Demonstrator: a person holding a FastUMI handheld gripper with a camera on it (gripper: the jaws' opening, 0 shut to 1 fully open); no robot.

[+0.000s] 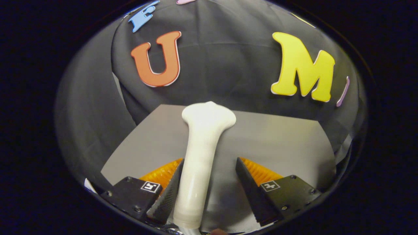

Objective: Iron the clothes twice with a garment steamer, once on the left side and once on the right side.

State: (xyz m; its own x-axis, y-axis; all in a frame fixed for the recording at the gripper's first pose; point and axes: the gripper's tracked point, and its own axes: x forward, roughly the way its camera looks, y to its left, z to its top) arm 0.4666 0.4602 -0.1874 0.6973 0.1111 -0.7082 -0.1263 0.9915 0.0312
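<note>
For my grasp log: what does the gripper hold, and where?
Nothing firmly: the white plastic garment steamer stands between the open gripper, its handle touching one finger.

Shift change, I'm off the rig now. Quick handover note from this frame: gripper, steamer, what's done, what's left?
Gripper: open. The left finger rests against the garment steamer; the right finger stands apart from it, so no firm grip.
Steamer: white, between the fingers, handle near the base of the fingers, wider head pointing ahead toward the booth's black cloth wall.
Surface: grey tabletop under and ahead of the fingers.
Done: gripper is lined up around the steamer handle.
Left: close on the handle, then both passes, left side and right side. No garment can be made out here, so locate it first.
</note>
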